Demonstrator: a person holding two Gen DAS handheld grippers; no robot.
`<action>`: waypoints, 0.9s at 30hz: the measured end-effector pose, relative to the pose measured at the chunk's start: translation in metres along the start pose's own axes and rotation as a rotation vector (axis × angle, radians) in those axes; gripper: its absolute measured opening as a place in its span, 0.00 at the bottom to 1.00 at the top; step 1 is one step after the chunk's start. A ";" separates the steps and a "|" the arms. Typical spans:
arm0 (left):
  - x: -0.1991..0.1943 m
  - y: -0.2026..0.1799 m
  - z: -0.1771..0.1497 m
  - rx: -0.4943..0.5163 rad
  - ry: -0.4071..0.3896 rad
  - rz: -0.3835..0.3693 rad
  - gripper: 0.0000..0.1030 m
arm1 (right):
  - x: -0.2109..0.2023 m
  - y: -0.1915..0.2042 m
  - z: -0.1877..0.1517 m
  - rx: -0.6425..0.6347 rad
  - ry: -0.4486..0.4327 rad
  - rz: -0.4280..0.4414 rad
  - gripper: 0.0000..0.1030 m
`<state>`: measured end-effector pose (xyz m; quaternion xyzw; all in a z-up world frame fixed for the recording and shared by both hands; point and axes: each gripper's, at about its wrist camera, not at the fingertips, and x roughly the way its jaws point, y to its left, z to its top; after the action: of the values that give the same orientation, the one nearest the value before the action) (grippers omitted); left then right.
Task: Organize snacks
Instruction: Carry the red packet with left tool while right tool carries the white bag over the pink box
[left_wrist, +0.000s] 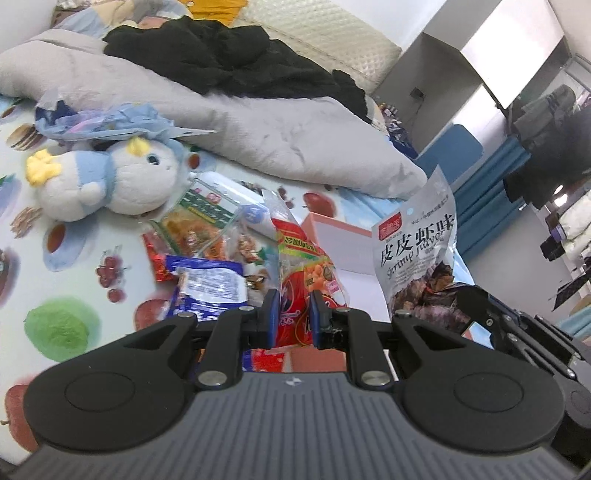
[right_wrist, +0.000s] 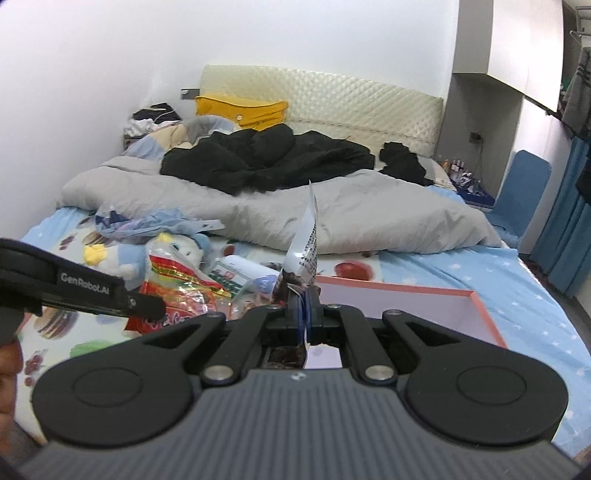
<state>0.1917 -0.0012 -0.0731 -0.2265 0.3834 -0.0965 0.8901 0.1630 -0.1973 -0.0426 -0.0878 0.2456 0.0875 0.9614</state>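
My left gripper (left_wrist: 291, 314) is shut on the lower part of a red peanut snack bag (left_wrist: 299, 266), which stands upright above the bed. To its right, a grey shrimp-flavour bag (left_wrist: 417, 251) is held up. In the right wrist view, this grey bag (right_wrist: 308, 240) shows edge-on with my right gripper (right_wrist: 306, 312) shut on its bottom edge. The red bag (right_wrist: 177, 291) appears there at the left, behind a left gripper finger (right_wrist: 147, 306). A pile of loose snack packets (left_wrist: 207, 240) lies on the sheet. An open pink box (right_wrist: 406, 310) sits under and beyond the right gripper.
A blue and white plush toy (left_wrist: 110, 181) and crumpled blue wrapping (left_wrist: 103, 122) lie left of the snacks. A grey duvet (right_wrist: 369, 218) with black clothes (right_wrist: 266, 158) covers the far half of the bed. The bed's right edge borders blue curtains (right_wrist: 565, 236).
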 end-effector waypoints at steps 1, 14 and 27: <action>0.001 -0.004 0.001 0.005 0.002 -0.001 0.19 | 0.000 -0.003 0.000 0.002 0.000 -0.005 0.05; 0.011 -0.061 0.023 0.065 -0.011 -0.065 0.19 | -0.011 -0.044 0.013 0.005 -0.044 -0.056 0.05; 0.057 -0.102 0.031 0.117 0.044 -0.059 0.19 | 0.013 -0.099 -0.001 0.047 0.007 -0.087 0.05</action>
<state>0.2540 -0.1005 -0.0422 -0.1829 0.3899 -0.1501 0.8899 0.1946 -0.2917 -0.0378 -0.0759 0.2468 0.0392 0.9653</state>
